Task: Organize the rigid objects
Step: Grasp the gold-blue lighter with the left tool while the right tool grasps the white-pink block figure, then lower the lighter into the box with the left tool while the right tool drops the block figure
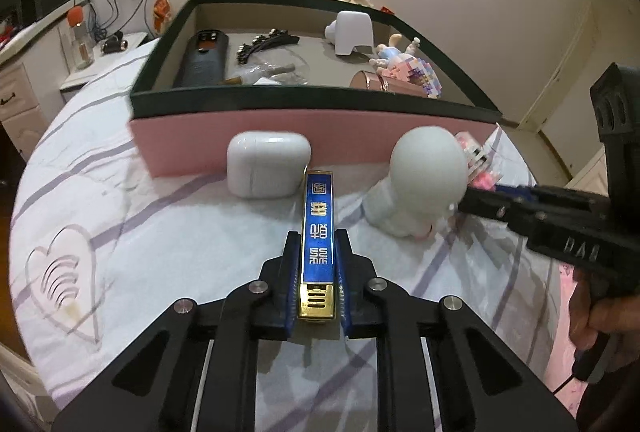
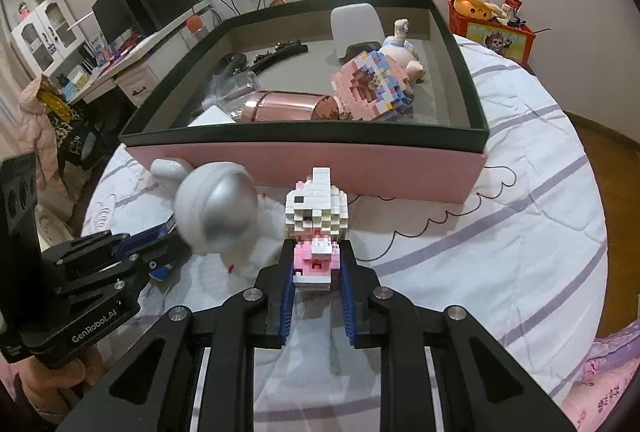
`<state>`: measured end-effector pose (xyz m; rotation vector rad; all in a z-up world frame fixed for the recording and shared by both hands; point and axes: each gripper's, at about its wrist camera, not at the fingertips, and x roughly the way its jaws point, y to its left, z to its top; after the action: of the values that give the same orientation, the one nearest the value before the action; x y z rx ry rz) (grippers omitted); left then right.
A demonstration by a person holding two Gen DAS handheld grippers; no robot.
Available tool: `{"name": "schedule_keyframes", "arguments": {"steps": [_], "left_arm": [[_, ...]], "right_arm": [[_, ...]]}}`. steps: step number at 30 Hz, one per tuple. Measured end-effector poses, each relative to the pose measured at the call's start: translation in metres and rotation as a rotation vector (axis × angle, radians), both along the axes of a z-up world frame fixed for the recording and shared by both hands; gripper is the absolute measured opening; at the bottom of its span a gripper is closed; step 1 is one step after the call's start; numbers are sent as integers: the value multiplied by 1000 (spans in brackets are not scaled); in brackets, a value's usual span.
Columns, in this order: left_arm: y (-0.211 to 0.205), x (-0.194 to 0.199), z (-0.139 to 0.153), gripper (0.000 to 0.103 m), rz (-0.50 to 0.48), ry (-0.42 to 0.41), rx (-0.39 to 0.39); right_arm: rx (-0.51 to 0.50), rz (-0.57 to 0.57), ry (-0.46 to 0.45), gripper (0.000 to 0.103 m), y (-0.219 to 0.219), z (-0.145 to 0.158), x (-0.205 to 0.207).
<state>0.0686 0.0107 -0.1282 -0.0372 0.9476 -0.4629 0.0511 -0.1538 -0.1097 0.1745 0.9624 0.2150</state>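
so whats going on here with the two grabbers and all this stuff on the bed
A person is tidying small items into a pink box with a dark rim, a handheld gripper in each hand. The left gripper is shut on a blue and gold bar; the right gripper is shut on a pink and white brick figure. Both items are low over the bedcover, outside the box. A white earbud case and a white round-headed figurine also lie outside the box.
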Motion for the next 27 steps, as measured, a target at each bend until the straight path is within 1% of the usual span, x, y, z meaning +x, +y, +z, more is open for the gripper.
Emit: {"name": "schedule_keyframes", "arguments": {"steps": [5, 9, 11, 13, 15, 17, 21, 24, 27], "left_arm": [[20, -13, 12, 15, 27, -8, -9], [31, -19, 36, 15, 37, -48, -32], [34, -16, 51, 15, 34, -65, -53], [32, -10, 64, 15, 31, -93, -56], [31, 3, 77, 15, 35, -114, -61], [28, 18, 87, 15, 41, -135, -62], [19, 53, 99, 15, 50, -149, -51], [8, 85, 100, 15, 63, -146, -22], [0, 117, 91, 15, 80, -125, 10]], "right_arm": [[24, -1, -20, 20, -6, 13, -9], [40, 12, -69, 20, -5, 37, -17], [45, 24, -105, 20, -2, 53, -14], [33, 33, -133, 20, 1, 65, -7], [20, 43, -156, 20, 5, 77, 6], [11, 54, -161, 20, 9, 84, 21], [-10, 69, -171, 20, 17, 96, 53], [-14, 61, -155, 20, 20, 96, 80], [-15, 42, -122, 20, 19, 88, 107]]}}
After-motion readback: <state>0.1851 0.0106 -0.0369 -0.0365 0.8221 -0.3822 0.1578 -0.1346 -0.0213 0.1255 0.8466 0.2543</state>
